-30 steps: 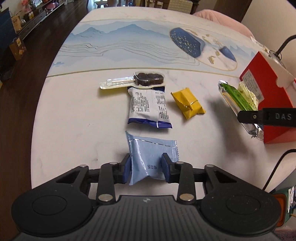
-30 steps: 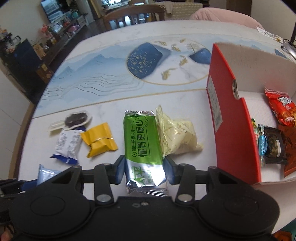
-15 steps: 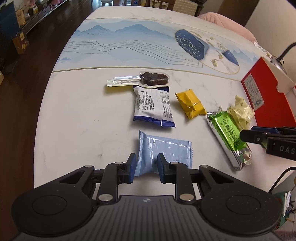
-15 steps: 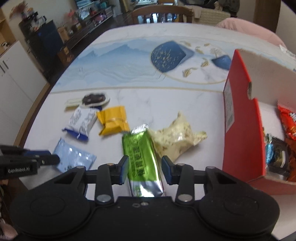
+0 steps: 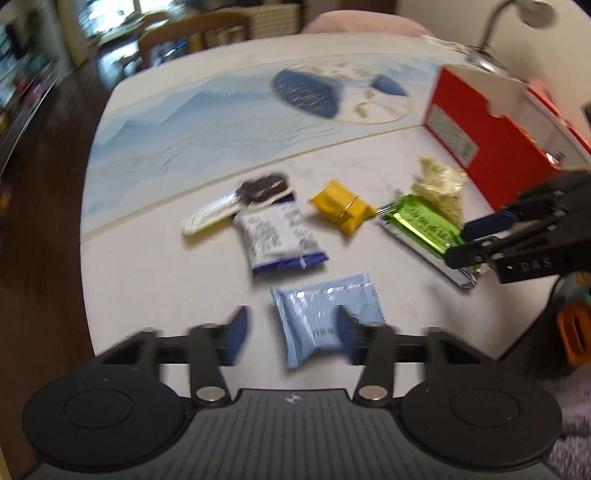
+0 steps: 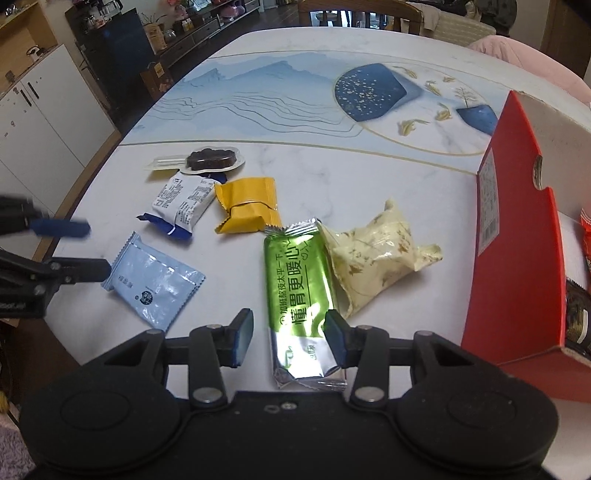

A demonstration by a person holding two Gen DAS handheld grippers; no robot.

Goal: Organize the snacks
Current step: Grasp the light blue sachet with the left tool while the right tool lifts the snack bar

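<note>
Several snack packets lie on the white table. A light blue packet (image 5: pixel 325 317) lies between my left gripper's (image 5: pixel 291 334) open fingers, nearer the right one. A green packet (image 6: pixel 299 291) lies flat between my right gripper's (image 6: pixel 290 338) open fingers, against the right one. A cream packet (image 6: pixel 373 258) touches the green one. A yellow packet (image 6: pixel 247 210), a white-and-blue packet (image 6: pixel 183 203) and a dark candy in clear wrap (image 6: pixel 208 160) lie farther back. The red box (image 6: pixel 517 258) stands at the right with snacks inside.
The table edge (image 6: pixel 92 177) curves at the left, with dark floor and cabinets beyond. A patterned blue mat (image 6: pixel 295 96) covers the far half. A chair (image 6: pixel 354 11) stands at the far side. A desk lamp (image 5: pixel 517 22) rises behind the box.
Both grippers have opened. The left one had closed on the blue packet and has let go and swung right. The green packet, moved left away from the box, now lies released.
</note>
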